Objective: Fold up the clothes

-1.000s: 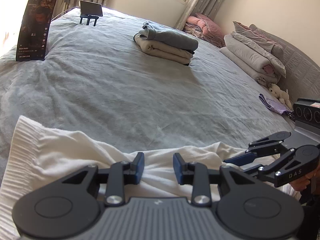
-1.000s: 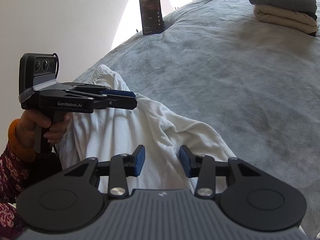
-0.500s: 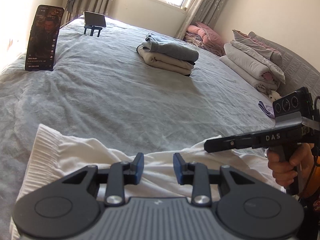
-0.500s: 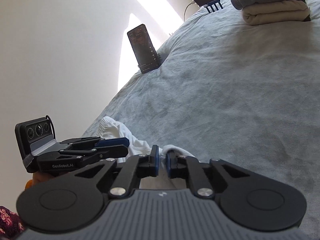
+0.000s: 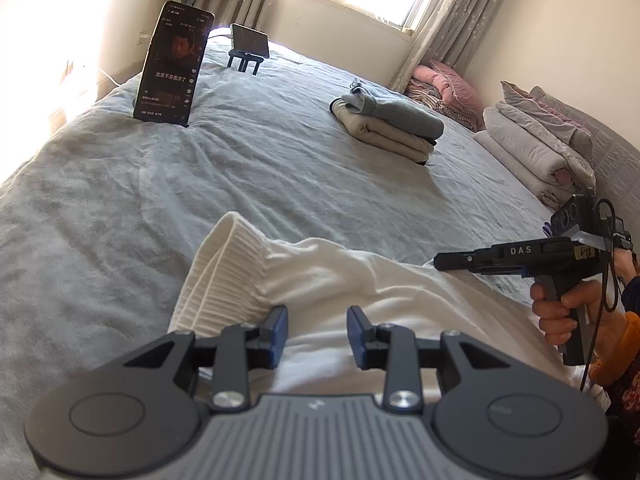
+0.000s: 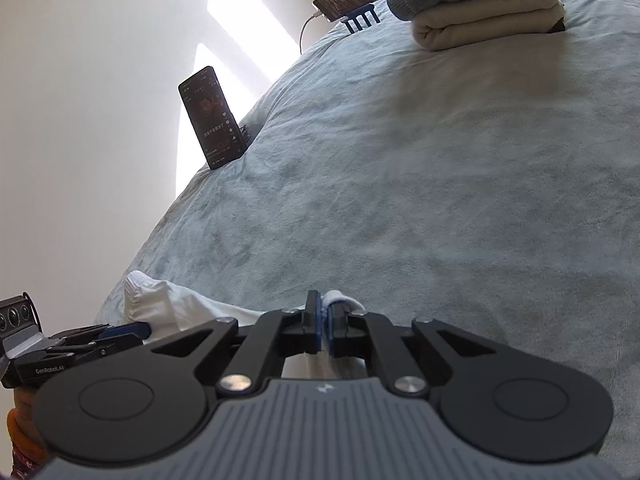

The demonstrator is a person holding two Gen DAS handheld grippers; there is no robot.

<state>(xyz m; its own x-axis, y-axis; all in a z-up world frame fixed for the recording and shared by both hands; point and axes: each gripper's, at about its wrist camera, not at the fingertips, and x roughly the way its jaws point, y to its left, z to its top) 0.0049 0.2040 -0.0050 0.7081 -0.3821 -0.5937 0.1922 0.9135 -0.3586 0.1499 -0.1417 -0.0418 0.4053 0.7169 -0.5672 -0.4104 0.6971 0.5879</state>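
Your left tongs (image 5: 316, 334) are released, jaws spread apart, and hover just over the white garment (image 5: 360, 280) near its ribbed hem (image 5: 224, 280), which stands folded up at the garment's left end. Your right tongs (image 6: 325, 326) are clenched on a small fold of that same garment (image 6: 338, 298), pinching white cloth between the blue pads. The garment lies at the near edge of the grey bed (image 5: 240, 184), stretched between your two tongs. Your right hand (image 5: 560, 312) grips its handle at the right of the left view.

Farther up the bed sits a folded pile (image 5: 392, 128), grey over cream. A phone (image 5: 172, 64) stands propped at the bed's left side, its screen lit, and a second phone (image 5: 250, 40) rests on a small stand beyond it.
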